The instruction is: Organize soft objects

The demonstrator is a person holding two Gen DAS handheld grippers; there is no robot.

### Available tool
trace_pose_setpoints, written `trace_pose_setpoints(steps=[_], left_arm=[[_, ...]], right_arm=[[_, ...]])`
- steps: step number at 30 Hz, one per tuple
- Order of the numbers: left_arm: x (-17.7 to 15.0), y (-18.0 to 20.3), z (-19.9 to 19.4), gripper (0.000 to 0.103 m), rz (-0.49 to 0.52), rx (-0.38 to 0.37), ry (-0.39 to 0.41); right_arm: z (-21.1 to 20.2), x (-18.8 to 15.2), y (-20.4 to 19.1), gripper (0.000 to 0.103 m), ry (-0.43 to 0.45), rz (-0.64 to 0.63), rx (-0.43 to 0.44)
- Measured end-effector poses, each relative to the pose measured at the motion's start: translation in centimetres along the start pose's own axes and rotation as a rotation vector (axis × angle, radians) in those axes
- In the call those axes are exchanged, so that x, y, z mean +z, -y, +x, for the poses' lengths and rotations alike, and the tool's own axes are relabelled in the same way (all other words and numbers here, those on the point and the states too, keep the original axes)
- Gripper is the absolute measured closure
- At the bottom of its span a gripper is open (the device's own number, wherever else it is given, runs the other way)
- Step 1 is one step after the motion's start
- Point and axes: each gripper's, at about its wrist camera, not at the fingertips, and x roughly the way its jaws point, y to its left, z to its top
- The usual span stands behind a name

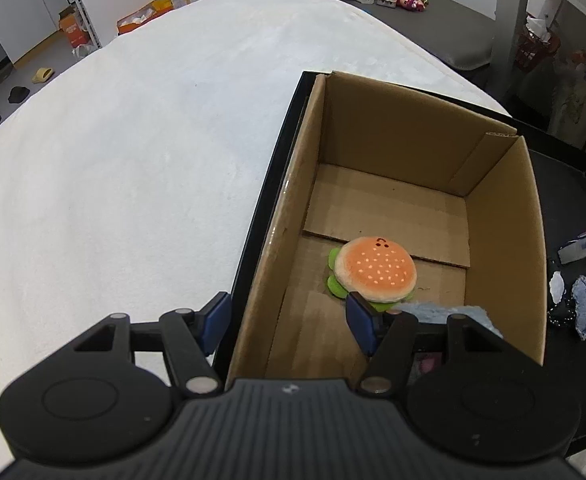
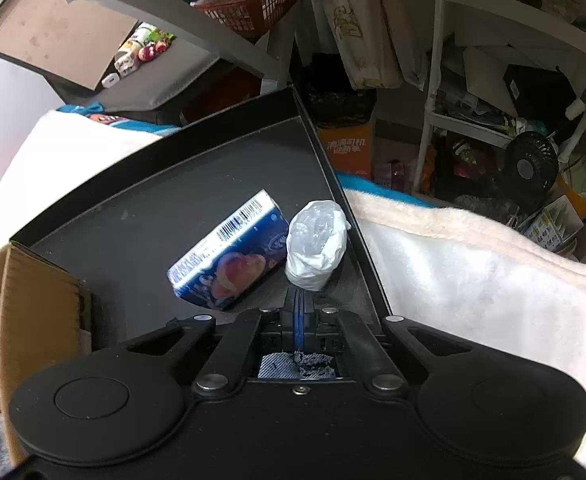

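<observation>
Left wrist view: the left gripper [image 1: 289, 320] stands nearest, its blue-padded fingers [image 1: 360, 322] spread apart and holding nothing. They straddle the near left wall of the open brown cardboard box [image 1: 505, 240]: one finger lies outside it over the white fleece blanket [image 1: 133, 140], the other inside. On the box floor, just beyond the inner finger and touching or nearly touching it, lies the round plush hamburger toy [image 1: 373, 270], orange bun with pale dots and green felt lettuce. A pale blue fuzzy cloth [image 1: 449, 312] lies just beside the toy, partly hidden behind the gripper linkage. The box rests in a shallow black tray [image 1: 573, 188].

Right wrist view: the right gripper [image 2: 299, 304] has its fingers pressed fully together. Below them, through the gap in the linkage, a piece of frayed blue denim cloth [image 2: 293, 366] shows; whether the pads pinch it cannot be told. Beyond the fingertips, on the black tray floor [image 2: 141, 216], lie a blue printed carton with a barcode [image 2: 229, 252] and a crumpled white plastic bag [image 2: 317, 244], touching each other. The cardboard box corner sits at the left.
</observation>
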Motion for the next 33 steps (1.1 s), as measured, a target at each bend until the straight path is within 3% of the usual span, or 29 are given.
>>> trace_pose_setpoints(steps=[5,8,16,19,29,30,31,33], left_arm=[[-0.1,-0.2,-0.5,0.041,-0.001,-0.008,0.009],[-0.2,-0.2,-0.8,0.041,-0.005,-0.011,0.013],[-0.3,-0.2,-0.9,0.041,-0.002,-0.013,0.012],[-0.2,-0.3,-0.6,0.041,-0.005,-0.009,0.008],[0.0,-0.1,0.1,0.041,-0.003,0.003,-0.005],[0.0,-0.1,0.2,0.041,-0.003,0.004,-0.006],[0.0,-0.1,0.2,0.041,-0.004,0.005,-0.007],[0.0,0.0,0.3,0.041,-0.003,0.007,-0.009]], right_arm=[[-0.7,-0.2,-0.2,0.103,0.008,-0.021,0.001],[-0.6,-0.2,0.3,0.097,-0.001,0.011,0.007],[0.0,-0.4,1.0,0.058,0.005,0.053,0.009],[0.1,-0.2,1.0,0.053,0.015,0.055,0.012],[1.3,1.3,0.1,0.051,0.065,0.042,0.003],[1.4,1.4,0.1,0.055,0.071,0.038,-0.005],[1.5,1.4,0.0,0.068,0.073,0.029,-0.019],[1.7,1.4,0.0,0.072,0.060,0.033,-0.032]])
